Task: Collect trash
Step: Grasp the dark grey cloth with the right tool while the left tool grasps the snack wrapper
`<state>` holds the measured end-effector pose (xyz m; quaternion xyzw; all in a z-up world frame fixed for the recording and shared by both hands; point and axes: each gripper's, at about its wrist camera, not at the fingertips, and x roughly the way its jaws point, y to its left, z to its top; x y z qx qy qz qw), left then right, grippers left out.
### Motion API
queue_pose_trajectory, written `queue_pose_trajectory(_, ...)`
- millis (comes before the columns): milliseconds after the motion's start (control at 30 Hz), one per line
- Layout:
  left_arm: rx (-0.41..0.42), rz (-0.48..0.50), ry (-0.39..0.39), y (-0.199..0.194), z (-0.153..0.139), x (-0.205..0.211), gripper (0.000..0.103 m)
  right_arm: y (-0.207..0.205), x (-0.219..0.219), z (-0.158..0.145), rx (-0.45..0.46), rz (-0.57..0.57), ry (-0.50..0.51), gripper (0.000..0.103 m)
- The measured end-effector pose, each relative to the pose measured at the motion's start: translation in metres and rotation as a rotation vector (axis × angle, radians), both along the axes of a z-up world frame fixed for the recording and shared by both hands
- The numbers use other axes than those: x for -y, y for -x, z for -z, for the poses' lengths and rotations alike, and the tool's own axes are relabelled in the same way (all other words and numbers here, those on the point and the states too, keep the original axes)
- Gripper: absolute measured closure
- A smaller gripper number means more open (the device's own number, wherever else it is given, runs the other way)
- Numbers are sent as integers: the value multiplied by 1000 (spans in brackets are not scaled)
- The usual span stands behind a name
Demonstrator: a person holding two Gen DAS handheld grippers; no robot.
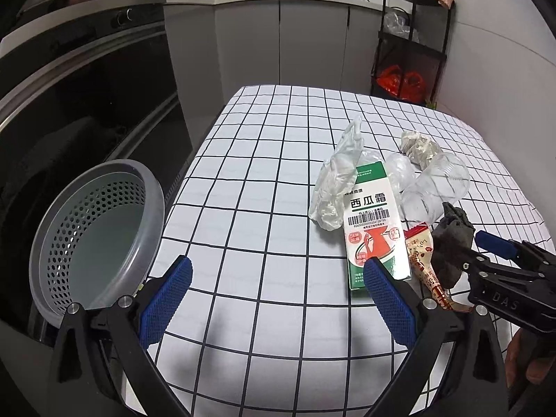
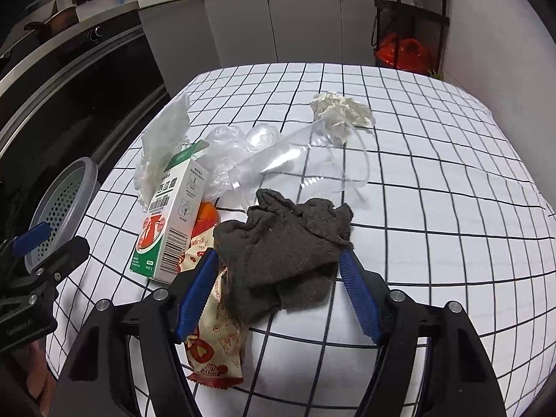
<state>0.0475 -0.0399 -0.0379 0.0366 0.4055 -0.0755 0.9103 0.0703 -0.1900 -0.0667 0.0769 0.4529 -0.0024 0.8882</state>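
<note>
Trash lies on the checked tablecloth (image 1: pixel 264 180): a green and white carton (image 1: pixel 373 222), a white crumpled bag (image 1: pixel 338 180), clear plastic cups (image 1: pixel 431 187), a crumpled paper wad (image 1: pixel 418 147), a red snack wrapper (image 1: pixel 429 271) and a dark grey rag (image 1: pixel 451 243). My left gripper (image 1: pixel 278 299) is open and empty, low over the cloth left of the carton. My right gripper (image 2: pixel 278 292) is open with the rag (image 2: pixel 285 243) between its fingers, the pads beside the rag, and the wrapper (image 2: pixel 215 344) under the left finger.
A grey perforated basket (image 1: pixel 100 236) sits tilted at the table's left edge, also in the right wrist view (image 2: pixel 62 215). A dark oven front (image 1: pixel 80 97) is on the left. Grey cabinets and a black rack (image 1: pixel 413 41) with a red bag stand behind.
</note>
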Motion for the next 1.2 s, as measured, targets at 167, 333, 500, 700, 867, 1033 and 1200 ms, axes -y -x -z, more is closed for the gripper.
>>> queue_pose_trajectory(167,-18,5,-4,-2,3,3,6,0,-2,-1,5,-7,-15,55)
queue_pose_trajectory(333,-18,19,-14,0,5,11,6,9,0,-10,35,-15,-31,70)
queue_pose_trajectory(500,-24,39,-6,2,7,19,6,23,12,-23,78,10,-51,74)
queue_pose_trajectory(700,-39,69,-5,12,12,30,6,38,35,-37,119,60,-64,79)
queue_pose_trajectory(867,-31,106,-30,27,13,49,6,46,54,-41,128,87,-89,92)
queue_pose_trajectory(1033,-66,101,-23,33,20,65,6,53,66,-41,132,92,-125,93)
queue_pose_trajectory(1200,-98,94,-27,38,30,84,6,62,74,-48,156,98,-153,95)
